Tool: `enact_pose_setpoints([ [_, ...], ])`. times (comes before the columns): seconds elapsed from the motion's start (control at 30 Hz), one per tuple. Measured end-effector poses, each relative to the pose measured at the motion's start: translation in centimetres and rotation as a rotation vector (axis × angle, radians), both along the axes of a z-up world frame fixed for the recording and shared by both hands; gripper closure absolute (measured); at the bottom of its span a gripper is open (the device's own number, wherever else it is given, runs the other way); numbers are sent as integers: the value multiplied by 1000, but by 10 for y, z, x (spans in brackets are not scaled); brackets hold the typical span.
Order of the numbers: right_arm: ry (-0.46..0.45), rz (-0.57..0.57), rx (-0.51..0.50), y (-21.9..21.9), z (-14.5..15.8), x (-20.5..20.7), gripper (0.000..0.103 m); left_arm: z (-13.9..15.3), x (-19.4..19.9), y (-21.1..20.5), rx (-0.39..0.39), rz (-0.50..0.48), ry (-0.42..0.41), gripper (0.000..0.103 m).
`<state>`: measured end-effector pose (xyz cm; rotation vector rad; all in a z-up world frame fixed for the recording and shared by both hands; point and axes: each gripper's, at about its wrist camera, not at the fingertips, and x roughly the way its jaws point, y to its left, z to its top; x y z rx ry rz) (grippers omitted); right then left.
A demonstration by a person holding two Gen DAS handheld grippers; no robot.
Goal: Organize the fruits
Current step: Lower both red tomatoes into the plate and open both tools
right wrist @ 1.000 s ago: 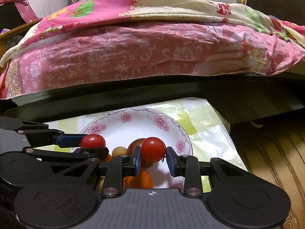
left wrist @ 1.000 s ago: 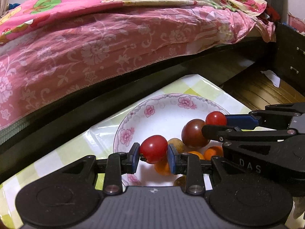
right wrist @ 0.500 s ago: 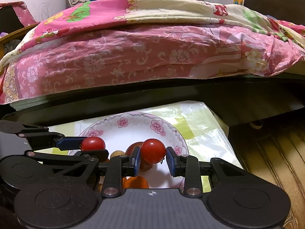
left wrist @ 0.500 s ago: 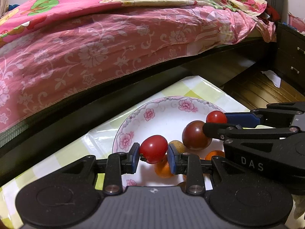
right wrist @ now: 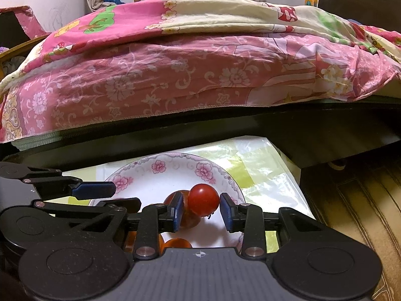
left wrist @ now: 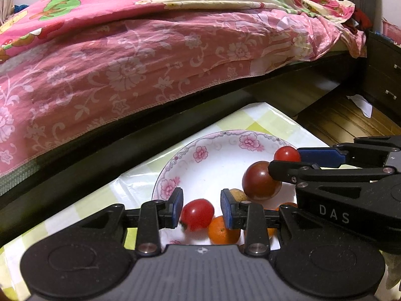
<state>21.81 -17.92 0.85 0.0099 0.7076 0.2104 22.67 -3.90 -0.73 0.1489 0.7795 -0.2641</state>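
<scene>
A white plate with pink flowers (left wrist: 208,160) sits on a green-checked table cover. My left gripper (left wrist: 201,209) is open above it; a red cherry tomato (left wrist: 197,214) sits loose between the pads, beside an orange fruit (left wrist: 221,229). A large dark red tomato (left wrist: 260,180) and a small yellowish fruit (left wrist: 238,194) also lie in the plate. My right gripper (right wrist: 200,209) has opened too; its red cherry tomato (right wrist: 203,199) sits between the spread pads, touching neither clearly, over the plate (right wrist: 160,178) and the dark tomato (right wrist: 190,219). That gripper shows at right in the left wrist view (left wrist: 288,161).
A bed with a pink floral quilt (left wrist: 150,57) and dark frame (left wrist: 125,145) stands just behind the table. The table's right edge (right wrist: 288,170) drops to a wooden floor (right wrist: 356,213). A dark cabinet (left wrist: 381,75) stands at the far right.
Both grippers have opened. The left gripper's tomato has dropped down into the plate. The right gripper's tomato is loose between its pads.
</scene>
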Motion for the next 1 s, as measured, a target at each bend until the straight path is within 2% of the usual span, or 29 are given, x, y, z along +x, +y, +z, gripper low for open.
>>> enact_pose_setpoints([
  [0.57, -17, -5, 18, 0, 4, -3, 69, 5, -7, 1, 12, 11, -21, 61],
  [0.8, -25, -9, 30, -1, 7, -7, 68, 8, -12, 3, 5, 20, -25, 58],
  [1.0, -27, -18, 24, -1, 7, -11, 68, 10, -17, 5, 0, 38, -32, 51],
])
